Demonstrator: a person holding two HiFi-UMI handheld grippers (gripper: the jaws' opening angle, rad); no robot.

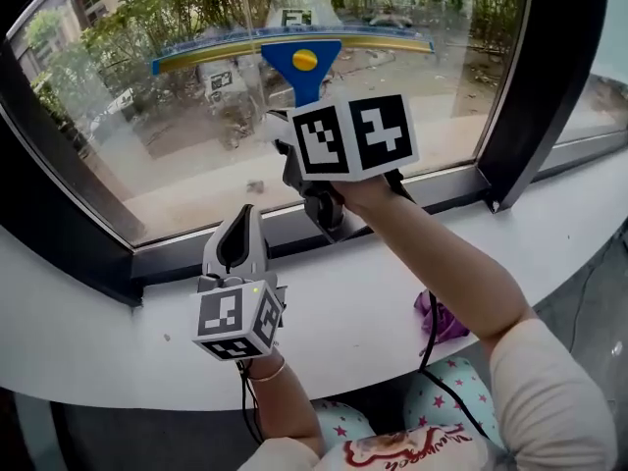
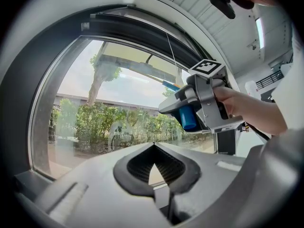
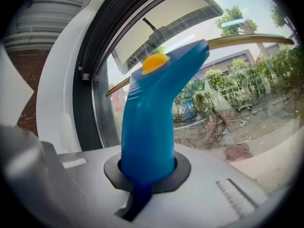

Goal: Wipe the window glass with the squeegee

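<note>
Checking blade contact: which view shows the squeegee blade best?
Head view: the whole squeegee blade spans the window glass. The right gripper view is filled by the blue handle in the right gripper; only part of the blade shows. The left gripper view shows just the handle's end.

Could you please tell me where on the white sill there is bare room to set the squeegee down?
The sill is bare at the right, between the black window frame and the right forearm, and at the left beside the left gripper. The middle is crowded by that gripper and the right gripper holding the squeegee.
</note>
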